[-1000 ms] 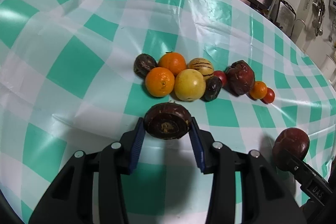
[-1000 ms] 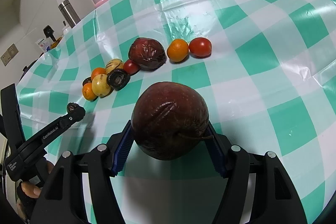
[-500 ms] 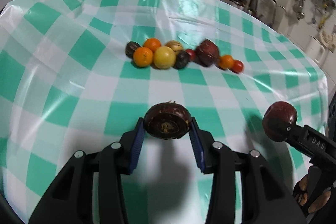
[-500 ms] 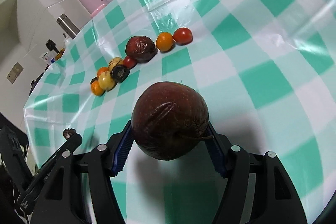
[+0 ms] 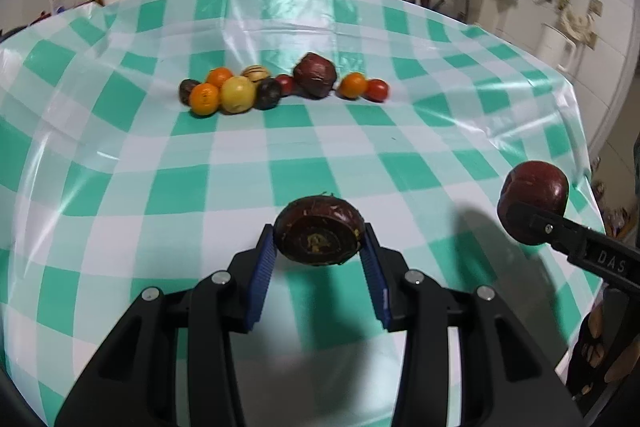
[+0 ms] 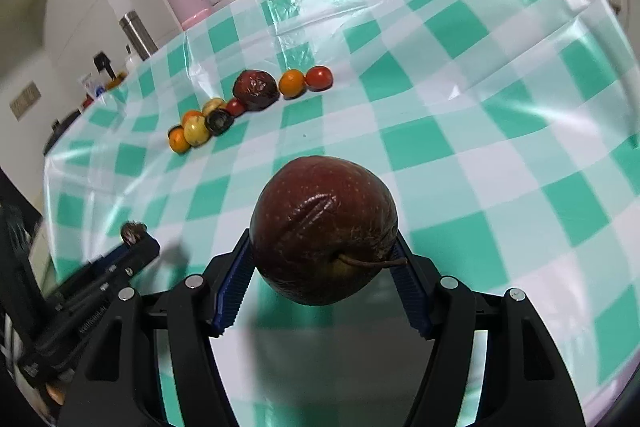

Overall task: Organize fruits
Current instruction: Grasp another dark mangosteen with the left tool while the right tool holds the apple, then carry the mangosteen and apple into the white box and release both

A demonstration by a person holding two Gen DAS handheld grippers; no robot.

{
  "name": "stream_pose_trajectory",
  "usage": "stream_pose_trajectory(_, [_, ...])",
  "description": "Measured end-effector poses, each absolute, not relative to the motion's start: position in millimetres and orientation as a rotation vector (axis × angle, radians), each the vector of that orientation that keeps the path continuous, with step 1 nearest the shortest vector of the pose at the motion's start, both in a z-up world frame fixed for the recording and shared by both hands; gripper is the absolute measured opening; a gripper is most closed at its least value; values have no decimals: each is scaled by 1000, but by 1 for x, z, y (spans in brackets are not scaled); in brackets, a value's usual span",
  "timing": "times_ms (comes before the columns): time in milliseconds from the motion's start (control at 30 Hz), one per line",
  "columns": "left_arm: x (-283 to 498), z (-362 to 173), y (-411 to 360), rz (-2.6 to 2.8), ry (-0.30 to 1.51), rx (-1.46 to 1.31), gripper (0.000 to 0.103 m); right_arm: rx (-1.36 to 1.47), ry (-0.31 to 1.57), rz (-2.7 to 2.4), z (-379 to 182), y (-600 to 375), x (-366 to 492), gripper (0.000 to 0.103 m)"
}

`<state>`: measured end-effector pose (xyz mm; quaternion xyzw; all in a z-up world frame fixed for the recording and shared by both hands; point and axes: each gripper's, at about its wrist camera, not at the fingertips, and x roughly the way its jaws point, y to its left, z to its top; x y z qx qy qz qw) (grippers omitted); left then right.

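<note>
Left gripper (image 5: 320,259) was clamped on a dark purple mangosteen (image 5: 319,235), held above the green-checked tablecloth (image 5: 240,155) near its front edge. Right gripper (image 6: 324,275) was closed around a wrinkled dark red apple (image 6: 324,227), stem toward the camera, also off the table. The remaining fruits sat in a row far back: oranges (image 5: 205,99), yellow fruit (image 5: 238,94), another shrivelled apple (image 5: 315,75), tomato (image 5: 377,90).
</note>
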<state>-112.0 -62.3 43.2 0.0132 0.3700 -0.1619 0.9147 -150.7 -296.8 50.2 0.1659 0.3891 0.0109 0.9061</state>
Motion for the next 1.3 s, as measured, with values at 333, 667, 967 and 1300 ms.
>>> stream_pose_trajectory(333, [-141,41,-104,-421,747,147,43,262,785,-25,52,-316,-196,64])
stream_pose_trajectory(667, [-173,38,-154,-542,724,298,43,258,771,-111,37,-356,-249,64])
stream_pose_trajectory(967, [-208,40,-207,-676,675,450,43,305,744,-213,33,-399,-284,64])
stream_pose_trajectory(1300, [-267,38,-277,-908,592,630,43,400,699,-382,24,-461,-332,64])
